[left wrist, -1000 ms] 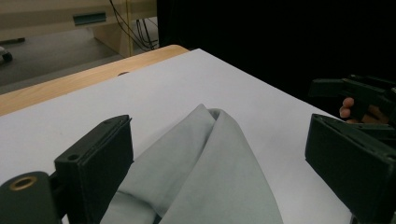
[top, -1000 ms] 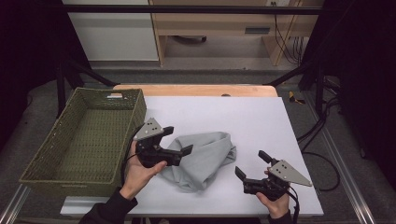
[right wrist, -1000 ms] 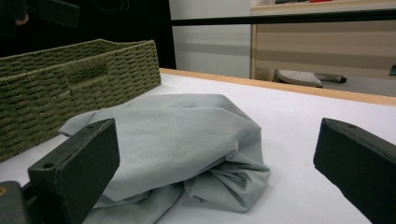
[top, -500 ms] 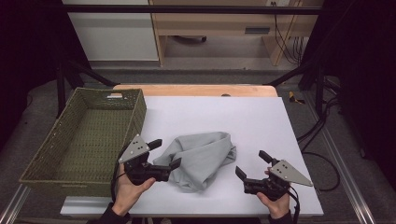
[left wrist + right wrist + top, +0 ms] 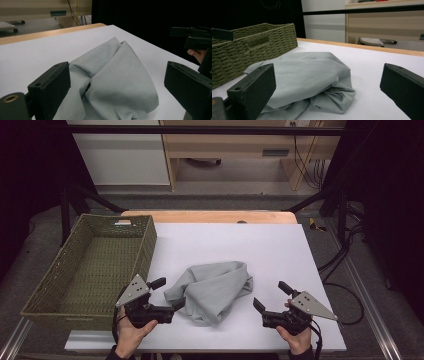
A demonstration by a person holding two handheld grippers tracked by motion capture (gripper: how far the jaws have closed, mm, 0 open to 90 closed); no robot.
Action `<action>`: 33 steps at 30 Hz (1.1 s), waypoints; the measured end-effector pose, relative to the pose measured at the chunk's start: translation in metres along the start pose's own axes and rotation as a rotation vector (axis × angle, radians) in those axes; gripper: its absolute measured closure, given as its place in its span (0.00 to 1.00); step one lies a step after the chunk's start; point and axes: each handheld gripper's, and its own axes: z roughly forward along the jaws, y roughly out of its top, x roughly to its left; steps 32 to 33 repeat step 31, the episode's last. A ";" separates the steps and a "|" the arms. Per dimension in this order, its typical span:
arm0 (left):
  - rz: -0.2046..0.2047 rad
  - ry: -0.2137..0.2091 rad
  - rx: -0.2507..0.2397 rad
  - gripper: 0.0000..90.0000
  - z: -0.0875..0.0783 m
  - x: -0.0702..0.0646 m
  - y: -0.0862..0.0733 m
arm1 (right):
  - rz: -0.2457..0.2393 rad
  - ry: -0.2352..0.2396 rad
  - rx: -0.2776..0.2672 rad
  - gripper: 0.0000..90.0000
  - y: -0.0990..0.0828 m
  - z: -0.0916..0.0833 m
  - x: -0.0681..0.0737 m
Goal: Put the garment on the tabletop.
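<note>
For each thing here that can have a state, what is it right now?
Grey cloth: crumpled in a heap on the table, not held.
Woven basket: upright at the table's left edge, nothing inside.
Left tool: open, at the cloth's left edge.
Right tool: open, apart from the cloth.

Left gripper [image 5: 169,294] pulls back toward the table's near edge, away from the grey cloth [image 5: 212,290]; a second ago it sat over the cloth's left part, now it's at the cloth's left edge, jaws apart. Cloth lies slightly more bunched and rounded after release.
</note>
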 end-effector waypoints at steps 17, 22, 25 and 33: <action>0.004 -0.008 0.049 0.06 -0.008 0.004 -0.005 | 0.011 -0.005 0.013 0.01 -0.003 -0.001 -0.001; 0.002 -0.006 0.051 0.06 -0.012 0.007 -0.006 | 0.010 -0.007 0.017 0.01 -0.004 -0.001 -0.002; -0.001 0.002 0.050 0.06 -0.014 0.009 -0.007 | 0.010 -0.006 0.023 0.01 -0.005 -0.002 -0.002; -0.002 0.018 0.057 0.06 -0.017 0.012 -0.010 | 0.009 -0.009 0.021 0.01 -0.005 -0.001 -0.003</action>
